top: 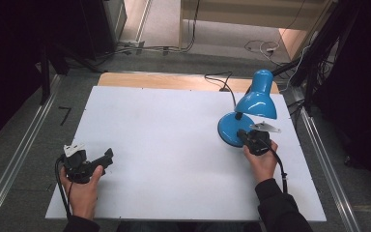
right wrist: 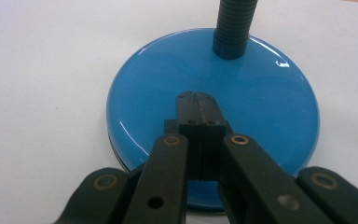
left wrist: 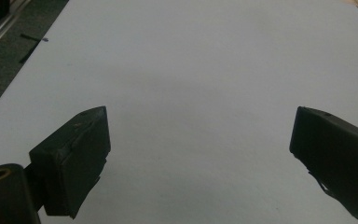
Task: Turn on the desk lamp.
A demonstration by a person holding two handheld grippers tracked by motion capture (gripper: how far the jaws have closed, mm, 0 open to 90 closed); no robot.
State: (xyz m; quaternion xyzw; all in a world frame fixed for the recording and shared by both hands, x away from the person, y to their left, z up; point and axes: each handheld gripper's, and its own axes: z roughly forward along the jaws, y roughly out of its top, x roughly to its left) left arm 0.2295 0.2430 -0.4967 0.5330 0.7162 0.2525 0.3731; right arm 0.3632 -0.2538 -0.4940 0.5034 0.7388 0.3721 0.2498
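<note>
The right gripper (right wrist: 196, 95) has its two black jaws pressed flat together with nothing between them, and their joined tips sit over the round glossy blue base (right wrist: 261, 107) of the blue desk lamp (top: 251, 108). In the right gripper view the tips lie on or just above the top of that base, slightly on the near side of its middle; whether they actually touch the surface cannot be told. Beyond the tips, the lamp's ribbed blue flexible neck (right wrist: 232, 23) rises from the far part of the base. In the high view the lamp stands on the right part of the white tabletop (top: 174, 145), its blue dome-shaped shade (top: 257, 104) hanging above the base and tilted down. The person's right hand (top: 263, 162) wraps the gripper body from behind, the dark-sleeved forearm coming in from the bottom edge, the gripper pointing forward and slightly left toward the lamp.

The left gripper (left wrist: 200, 140) is spread wide, its jaws far apart over bare white tabletop. In the high view the left hand (top: 82, 186) holds it near the table's front left corner, well apart from the lamp, pointing to the right.
</note>
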